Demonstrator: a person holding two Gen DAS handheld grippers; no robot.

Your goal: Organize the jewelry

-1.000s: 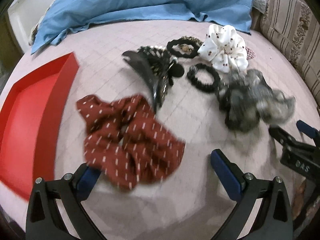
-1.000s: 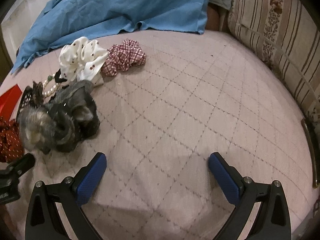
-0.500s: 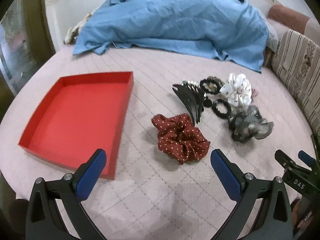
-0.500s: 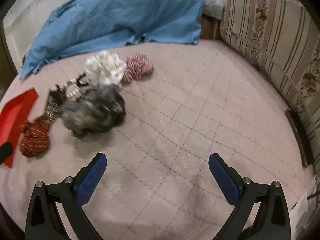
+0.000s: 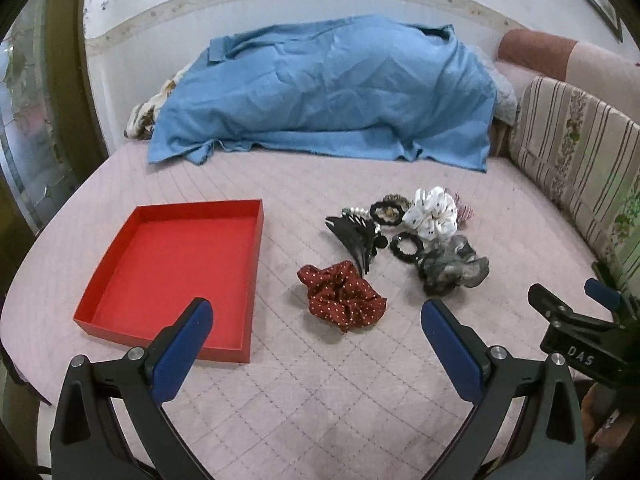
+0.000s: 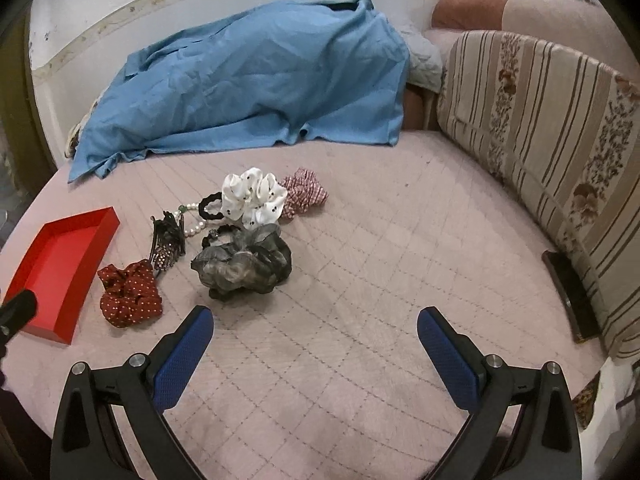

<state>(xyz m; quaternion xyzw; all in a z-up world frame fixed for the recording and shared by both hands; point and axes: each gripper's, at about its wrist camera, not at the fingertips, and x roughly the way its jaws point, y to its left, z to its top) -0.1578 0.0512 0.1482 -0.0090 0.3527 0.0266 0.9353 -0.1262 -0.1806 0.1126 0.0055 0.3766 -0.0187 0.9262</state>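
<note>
Jewelry and hair pieces (image 5: 404, 240) lie clustered on the bed (image 5: 320, 400), right of the empty red tray (image 5: 256, 240); nothing is sorted yet. Left tongs (image 5: 316, 332) and right tongs (image 6: 314, 336) hover wide open, empty. Nearest: the maroon scrunchie (image 5: 342, 300). The black claw clip (image 5: 356, 240) runs near-to-far.

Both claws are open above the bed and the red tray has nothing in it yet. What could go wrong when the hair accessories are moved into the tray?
1. The black hair clip lies tangled with the pearl string and a black hair tie; lifting one may drag the others.
2. The red dotted scrunchie is soft; the left claw might pinch the quilted bedcover too.
3. The red tray has low walls, so items could slide out.
</note>
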